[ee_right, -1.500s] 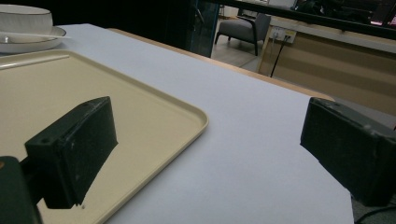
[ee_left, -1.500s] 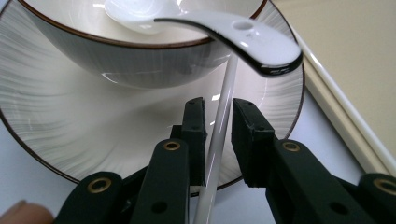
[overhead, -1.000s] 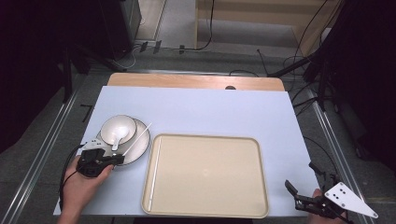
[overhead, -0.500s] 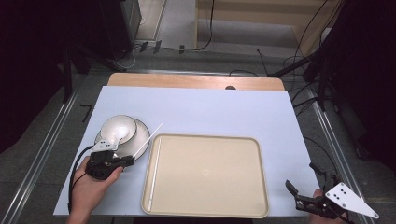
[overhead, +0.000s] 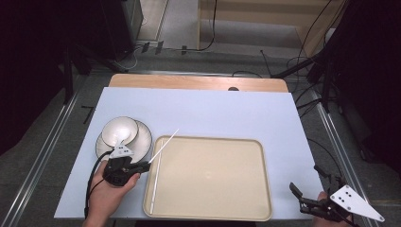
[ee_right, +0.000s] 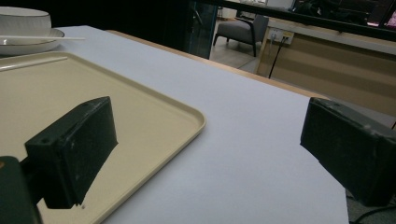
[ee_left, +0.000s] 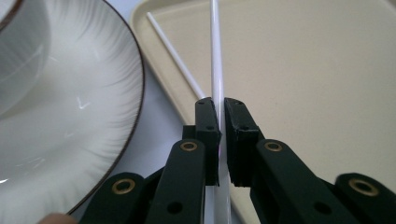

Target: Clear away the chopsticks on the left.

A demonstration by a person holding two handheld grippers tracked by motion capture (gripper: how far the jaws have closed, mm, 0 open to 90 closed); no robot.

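**Left gripper pinching one chopstick at tray's left rim; right gripper spread and idle**

High view: The beige tray (overhead: 208,177) sits at the table's centre, toward 6 o'clock. One white chopstick (overhead: 155,182) lies inside it along the left wall, running from 12 to 6 o'clock. A second chopstick (overhead: 164,145) is held by the left gripper (overhead: 144,164), angled toward 1 o'clock across the tray's upper-left corner. At 9 o'clock from the tray stands a plate (overhead: 142,139) with a bowl (overhead: 119,130) on it; the bowl's contents cannot be made out from this angle. The right gripper (overhead: 302,198) sits at 5 o'clock, off the tray's right corner, jaws spread.

Left gripper view: The jaws are pressed together on the held chopstick (ee_left: 216,70), which runs straight toward 12 o'clock over the tray (ee_left: 308,74). The other chopstick (ee_left: 175,58) rests in the tray by its rim. The plate (ee_left: 74,121) is at 9 o'clock, its edge ringed by a thin dark line.

Right gripper view: Jaws wide apart, nothing between them. The tray (ee_right: 154,116) lies at 9 o'clock, the bowl (ee_right: 23,21) and plate (ee_right: 28,45) at 10 o'clock. No legible writing on any item.
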